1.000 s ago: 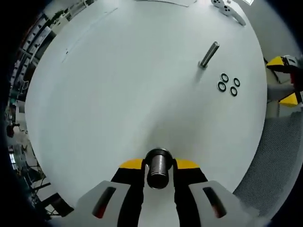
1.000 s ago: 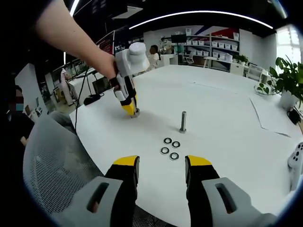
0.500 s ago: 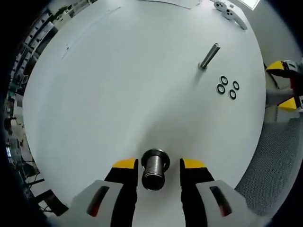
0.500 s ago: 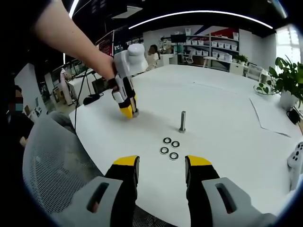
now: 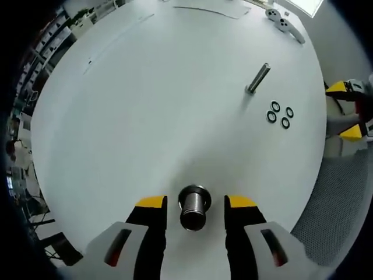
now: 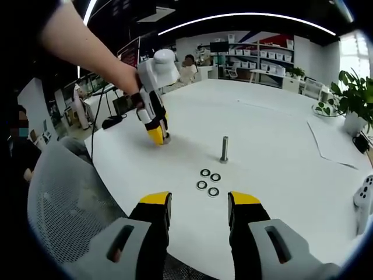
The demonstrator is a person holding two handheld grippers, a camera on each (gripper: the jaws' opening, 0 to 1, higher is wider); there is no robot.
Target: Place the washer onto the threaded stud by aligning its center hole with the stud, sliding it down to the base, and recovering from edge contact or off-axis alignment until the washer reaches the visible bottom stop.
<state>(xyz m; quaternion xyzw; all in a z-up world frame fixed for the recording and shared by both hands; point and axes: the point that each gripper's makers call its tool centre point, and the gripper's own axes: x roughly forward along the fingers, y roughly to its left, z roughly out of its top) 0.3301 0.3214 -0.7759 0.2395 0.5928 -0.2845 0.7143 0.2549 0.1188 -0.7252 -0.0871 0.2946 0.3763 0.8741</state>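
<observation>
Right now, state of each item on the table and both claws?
Left claw: open, jaws either side of the threaded sleeve, apart from it.
Threaded sleeve: upright on the table, ungripped.
Stud: upright, bare, no washer on it.
Four washers: flat on the table in a cluster, near the stud, untouched.
Right claw: open, empty, short of the washers.

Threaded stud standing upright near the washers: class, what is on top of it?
Nothing: the threaded stud has a bare top and shaft. All four washers lie flat on the white table beside it.
</observation>
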